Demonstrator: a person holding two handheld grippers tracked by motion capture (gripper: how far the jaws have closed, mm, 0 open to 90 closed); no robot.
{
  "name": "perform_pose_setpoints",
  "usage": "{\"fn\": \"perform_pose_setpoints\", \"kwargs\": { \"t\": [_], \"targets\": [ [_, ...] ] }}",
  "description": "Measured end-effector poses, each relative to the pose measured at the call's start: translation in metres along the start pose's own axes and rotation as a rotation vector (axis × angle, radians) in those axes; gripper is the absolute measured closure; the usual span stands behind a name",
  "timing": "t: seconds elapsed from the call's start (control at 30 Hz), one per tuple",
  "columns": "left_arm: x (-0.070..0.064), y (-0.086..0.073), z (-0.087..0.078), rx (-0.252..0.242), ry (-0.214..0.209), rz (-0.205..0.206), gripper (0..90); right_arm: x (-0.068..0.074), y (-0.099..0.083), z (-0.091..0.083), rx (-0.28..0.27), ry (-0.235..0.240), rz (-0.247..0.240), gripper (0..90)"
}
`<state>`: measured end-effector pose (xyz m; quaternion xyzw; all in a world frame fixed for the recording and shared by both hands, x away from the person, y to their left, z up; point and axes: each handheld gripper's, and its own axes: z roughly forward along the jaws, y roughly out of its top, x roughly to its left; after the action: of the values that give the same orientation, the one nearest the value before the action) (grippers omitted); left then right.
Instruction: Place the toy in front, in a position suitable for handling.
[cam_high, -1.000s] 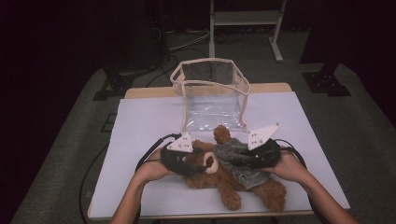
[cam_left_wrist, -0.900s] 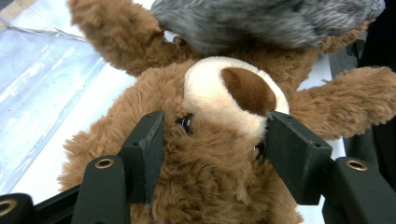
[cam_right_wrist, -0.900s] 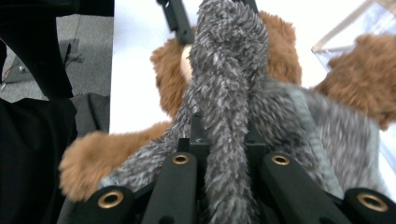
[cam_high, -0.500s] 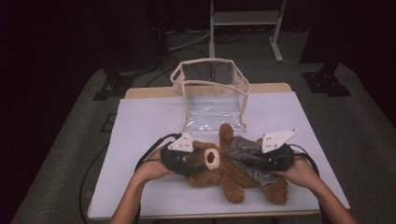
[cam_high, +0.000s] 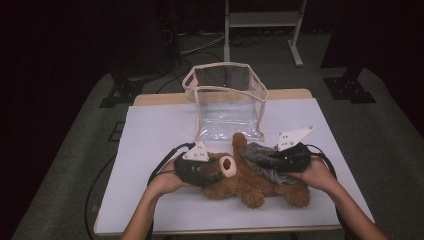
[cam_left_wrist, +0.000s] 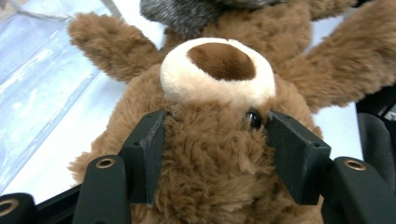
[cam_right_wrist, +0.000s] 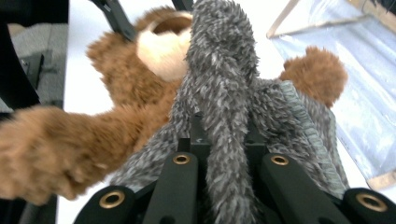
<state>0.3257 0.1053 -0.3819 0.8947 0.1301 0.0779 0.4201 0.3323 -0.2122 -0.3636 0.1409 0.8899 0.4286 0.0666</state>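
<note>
High view, what changed: a second ago our right gripper sat closer to the brown plush teddy bear's middle; now it has drawn out toward the white table's right edge, stretching the grey furry knitted garment along the body. We judge the clothing is being pulled off or straightened.
High view, place: the bear lies on its back near the front edge, head toward our left gripper.
High view, room: a clear plastic box with cream trim stands just behind the bear; bare table is left and right.
Left gripper view: jaws pressed into the bear's head from both sides, gripping the plush below the cream snout.
Right gripper view: jaws nearly closed, pinching a fold of grey garment; the box wall is at right.
</note>
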Motion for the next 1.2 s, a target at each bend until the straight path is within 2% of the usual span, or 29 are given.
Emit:
{"fn": "perform_pose_setpoints", "kwargs": {
  "t": [0.13,0.27,0.37,0.43,0.53,0.6,0.67,0.8,0.87,0.93,1.03,1.13,1.2],
  "targets": [
    [0.003,0.003,0.002,-0.003,0.02,-0.008,40.2,0.01,0.007,-0.002,-0.006,0.001,-0.021,80.3],
    [0.006,0.005,0.002,0.001,0.04,-0.014,40.2,0.024,0.014,0.004,-0.003,0.031,-0.057,80.1],
    [0.007,0.006,0.001,0.004,0.044,-0.012,40.2,0.031,0.015,0.01,0.017,0.023,-0.079,80.1],
    [0.007,0.006,-0.001,0.006,0.044,-0.004,40.2,0.03,0.01,0.014,0.035,0.016,-0.079,80.2],
    [0.007,0.006,-0.006,-0.013,0.039,-0.004,40.4,0.027,0.006,0.014,0.035,0.007,-0.077,80.4],
    [0.006,0.008,-0.014,-0.037,0.04,0.007,40.0,0.018,0.001,0.012,0.021,-0.002,-0.054,80.5],
    [0.005,0.009,-0.016,-0.03,0.034,0.019,39.4,0.012,0.002,0.012,0.014,-0.014,-0.041,80.5],
    [0.004,0.007,-0.007,0.017,0.056,0.03,39.4,0.002,0.005,0.014,0.004,-0.01,-0.011,80.4],
    [0.007,0.003,-0.001,0.011,0.058,0.016,39.8,0.002,0.01,0.016,-0.001,-0.008,-0.003,80.4],
    [0.009,0.002,0.0,0.0,0.065,0.007,40.8,0.008,0.018,0.015,0.002,-0.012,-0.03,80.3],
    [0.011,0.003,0.001,0.0,0.072,-0.002,41.3,0.018,0.029,0.018,-0.001,0.022,-0.061,80.3],
    [0.011,0.004,0.001,0.008,0.079,0.001,41.2,0.028,0.034,0.026,0.029,0.036,-0.096,80.3],
    [0.012,0.004,0.001,0.008,0.08,0.005,41.2,0.03,0.031,0.032,0.065,0.029,-0.118,80.3]
  ]
}}
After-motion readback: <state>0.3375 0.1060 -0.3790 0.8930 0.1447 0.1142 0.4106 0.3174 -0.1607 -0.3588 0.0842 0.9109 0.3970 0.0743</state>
